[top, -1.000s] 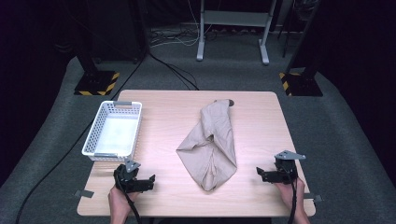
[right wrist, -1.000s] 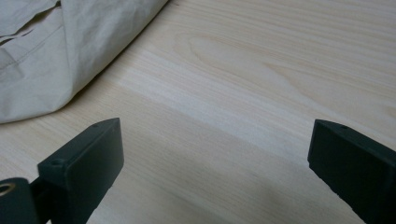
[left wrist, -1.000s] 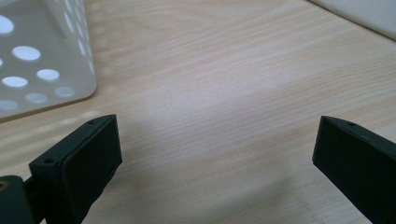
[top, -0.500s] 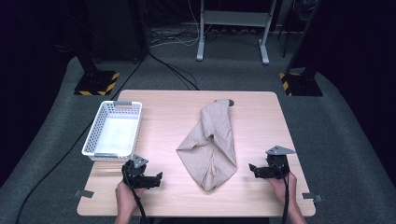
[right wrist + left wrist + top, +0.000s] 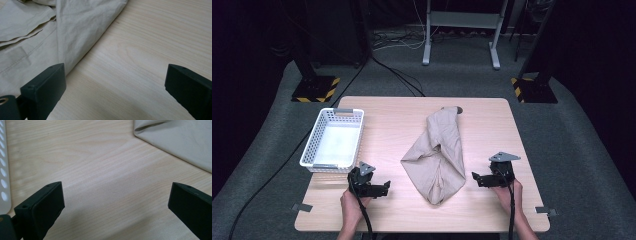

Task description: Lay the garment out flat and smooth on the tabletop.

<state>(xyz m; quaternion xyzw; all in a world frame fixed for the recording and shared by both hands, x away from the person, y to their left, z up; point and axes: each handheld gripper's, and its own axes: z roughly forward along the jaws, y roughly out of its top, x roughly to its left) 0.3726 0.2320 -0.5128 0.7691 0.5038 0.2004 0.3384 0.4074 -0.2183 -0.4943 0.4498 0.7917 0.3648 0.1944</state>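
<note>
With both claws gaping, slide your left claw (image 5: 384,187) and right claw (image 5: 475,179) low along the counter (image 5: 377,215) under the centre-frame cloth (image 5: 437,155) edges.

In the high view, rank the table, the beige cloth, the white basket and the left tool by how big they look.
1. Table, by far the largest.
2. Beige cloth.
3. White basket; it covers nearly as much area as the cloth, so this order is unsure.
4. Left tool, open, clearly smallest.
</note>
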